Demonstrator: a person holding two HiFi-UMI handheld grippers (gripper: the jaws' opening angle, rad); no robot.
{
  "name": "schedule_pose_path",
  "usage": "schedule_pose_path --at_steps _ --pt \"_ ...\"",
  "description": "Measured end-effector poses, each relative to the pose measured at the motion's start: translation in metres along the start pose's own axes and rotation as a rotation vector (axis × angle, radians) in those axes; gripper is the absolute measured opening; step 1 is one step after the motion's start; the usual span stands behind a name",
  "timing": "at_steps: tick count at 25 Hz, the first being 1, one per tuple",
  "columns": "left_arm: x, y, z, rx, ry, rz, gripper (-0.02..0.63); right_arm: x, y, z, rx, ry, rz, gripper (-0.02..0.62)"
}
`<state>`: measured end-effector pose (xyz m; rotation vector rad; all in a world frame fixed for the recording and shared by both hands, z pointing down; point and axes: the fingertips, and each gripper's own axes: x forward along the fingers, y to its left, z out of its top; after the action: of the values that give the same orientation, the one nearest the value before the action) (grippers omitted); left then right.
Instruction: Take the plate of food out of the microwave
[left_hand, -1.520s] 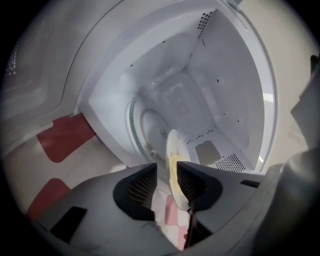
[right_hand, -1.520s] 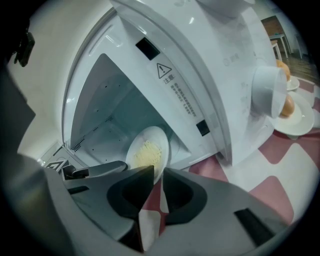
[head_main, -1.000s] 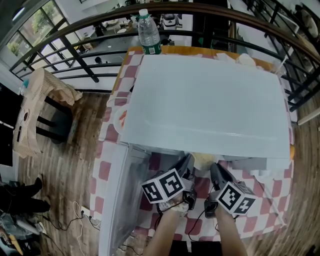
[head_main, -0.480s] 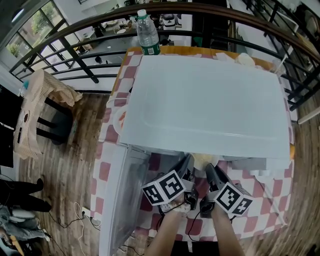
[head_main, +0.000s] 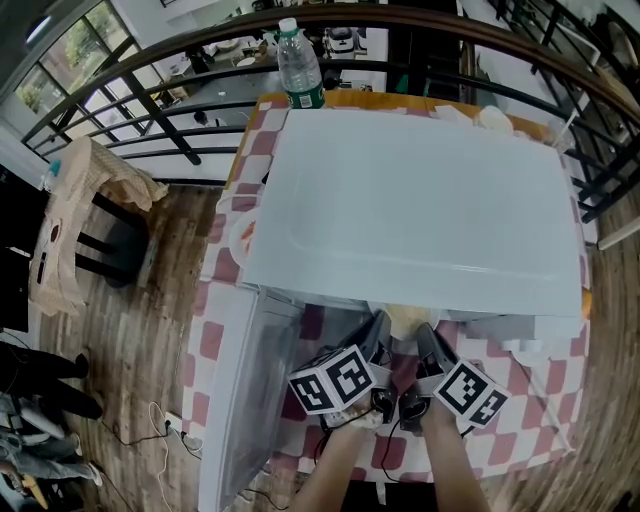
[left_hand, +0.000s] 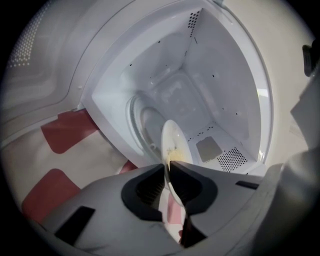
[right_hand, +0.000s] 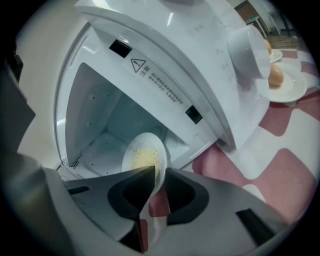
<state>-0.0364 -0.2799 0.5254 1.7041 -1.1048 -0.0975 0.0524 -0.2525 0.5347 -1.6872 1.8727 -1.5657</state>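
The white microwave (head_main: 420, 200) stands on the checked table with its door (head_main: 235, 400) swung open to the left. A white plate (right_hand: 145, 156) with yellow food is at the mouth of the cavity, between both grippers. My left gripper (left_hand: 167, 171) pinches the plate's rim, seen edge-on (left_hand: 172, 145); its jaws have just eased slightly wider with the rim still clamped. My right gripper (right_hand: 159, 172) has just closed back onto the opposite rim. In the head view the left gripper (head_main: 378, 328) and right gripper (head_main: 424, 336) flank the plate (head_main: 404, 322) under the microwave's front edge.
A water bottle (head_main: 300, 65) stands behind the microwave. A second plate with eggs (right_hand: 285, 82) lies on the table right of the microwave, by its knob (right_hand: 247, 50). Another dish (head_main: 240, 238) sits at the microwave's left. A chair (head_main: 70, 220) and railing lie beyond.
The right gripper's marker cube has rolled a little and shifted slightly left. The left gripper has kept still. The plate stays between both grippers at the cavity mouth.
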Motion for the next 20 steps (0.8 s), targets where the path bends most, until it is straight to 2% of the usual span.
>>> schedule_pose_path --at_steps 10,20 --pt "-0.017 -0.005 -0.019 0.009 0.021 0.008 0.064 -0.024 -0.003 -0.008 -0.016 0.009 -0.016 0.060" --pt "-0.046 -0.015 -0.032 0.017 0.004 -0.005 0.064 -0.052 0.004 -0.019 -0.035 0.011 -0.005 0.063"
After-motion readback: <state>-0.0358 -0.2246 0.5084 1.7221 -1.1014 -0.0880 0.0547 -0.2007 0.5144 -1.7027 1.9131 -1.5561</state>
